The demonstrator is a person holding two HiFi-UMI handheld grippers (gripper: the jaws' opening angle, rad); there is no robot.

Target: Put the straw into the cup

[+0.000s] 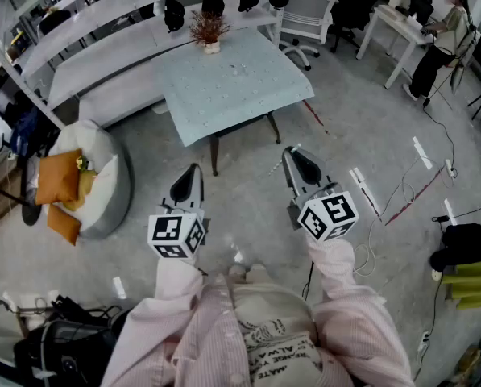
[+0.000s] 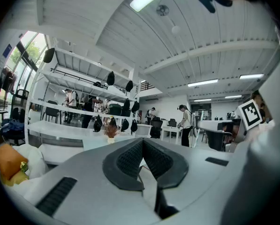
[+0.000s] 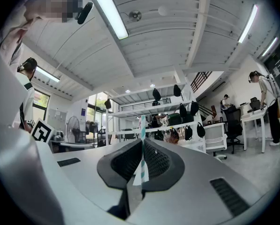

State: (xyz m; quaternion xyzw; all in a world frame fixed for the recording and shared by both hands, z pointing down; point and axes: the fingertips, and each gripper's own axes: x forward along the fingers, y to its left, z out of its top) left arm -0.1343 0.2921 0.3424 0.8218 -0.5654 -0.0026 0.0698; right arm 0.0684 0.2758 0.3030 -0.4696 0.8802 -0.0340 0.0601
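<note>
A thin white-and-teal straw (image 3: 141,139) stands upright between the pads of my right gripper (image 3: 142,142), which is shut on it. The head view shows the right gripper (image 1: 293,155) held level over the grey floor, short of the pale blue table (image 1: 248,95). My left gripper (image 1: 194,170) hangs beside it to the left. Its pads (image 2: 130,158) meet with nothing between them, so the left gripper (image 2: 142,143) is shut. A few small pale things (image 1: 238,70) lie on the table, too small to tell. I cannot make out a cup.
A small potted plant (image 1: 209,32) stands at the table's far edge. A white beanbag with orange cushions (image 1: 83,180) lies on the left, and an office chair (image 1: 307,16) stands behind the table. Cables (image 1: 401,196) cross the floor on the right. A person (image 1: 444,32) sits at a far desk.
</note>
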